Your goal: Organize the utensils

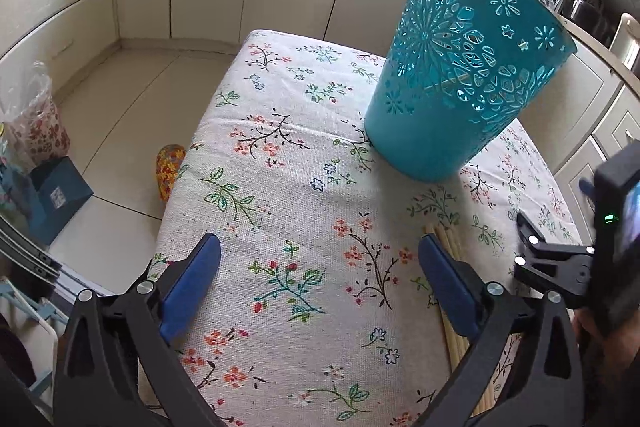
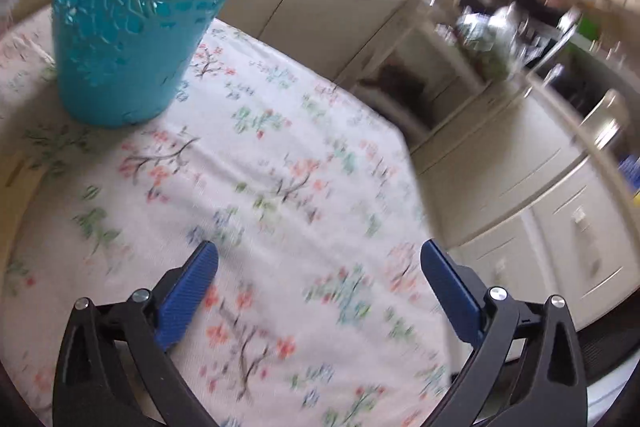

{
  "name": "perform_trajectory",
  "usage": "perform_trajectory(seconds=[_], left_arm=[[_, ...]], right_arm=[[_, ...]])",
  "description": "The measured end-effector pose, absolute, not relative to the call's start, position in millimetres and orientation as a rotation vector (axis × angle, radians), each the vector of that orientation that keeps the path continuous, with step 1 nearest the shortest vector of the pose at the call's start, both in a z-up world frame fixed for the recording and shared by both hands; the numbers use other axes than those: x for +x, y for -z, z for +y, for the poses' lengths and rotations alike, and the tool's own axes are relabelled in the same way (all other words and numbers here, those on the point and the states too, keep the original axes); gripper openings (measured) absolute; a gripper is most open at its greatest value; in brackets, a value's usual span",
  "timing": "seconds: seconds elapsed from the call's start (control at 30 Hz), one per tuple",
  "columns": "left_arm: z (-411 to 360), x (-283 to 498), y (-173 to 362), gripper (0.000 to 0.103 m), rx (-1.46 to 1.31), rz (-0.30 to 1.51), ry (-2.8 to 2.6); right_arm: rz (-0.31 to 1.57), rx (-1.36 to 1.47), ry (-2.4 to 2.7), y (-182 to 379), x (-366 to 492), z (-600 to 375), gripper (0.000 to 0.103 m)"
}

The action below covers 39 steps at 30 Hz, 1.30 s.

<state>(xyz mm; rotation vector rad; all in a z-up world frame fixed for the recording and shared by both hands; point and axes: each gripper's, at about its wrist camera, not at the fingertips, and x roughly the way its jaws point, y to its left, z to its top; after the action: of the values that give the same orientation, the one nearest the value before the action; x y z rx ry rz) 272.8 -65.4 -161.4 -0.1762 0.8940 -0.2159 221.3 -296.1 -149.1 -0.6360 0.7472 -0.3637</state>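
Left gripper is held wide open and empty; chopsticks lie beside its right finger, so it should be shifted over them. Right gripper is likewise spread, empty, near the teal basket.

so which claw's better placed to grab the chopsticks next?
Left, probably. The chopsticks lie beside the open left claw's right-side finger. The right claw, also open, shows only tablecloth and the basket ahead.
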Motion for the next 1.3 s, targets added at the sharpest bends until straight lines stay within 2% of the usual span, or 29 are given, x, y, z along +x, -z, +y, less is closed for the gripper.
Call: perform_trajectory(seconds=[0.6,0.83,1.3], left_arm=[[-41,280,159,0.095,-0.343,0.877,0.327],[-58,285,161,0.095,-0.255,0.877,0.299],[-48,288,162,0.095,-0.340,0.858,0.358]], right_arm=[[0.756,-0.603,0.300,154,238,-311,0.096],[0.750,-0.621,0.306,150,240,-316,0.096],[0.749,-0.625,0.310,153,240,-310,0.096]])
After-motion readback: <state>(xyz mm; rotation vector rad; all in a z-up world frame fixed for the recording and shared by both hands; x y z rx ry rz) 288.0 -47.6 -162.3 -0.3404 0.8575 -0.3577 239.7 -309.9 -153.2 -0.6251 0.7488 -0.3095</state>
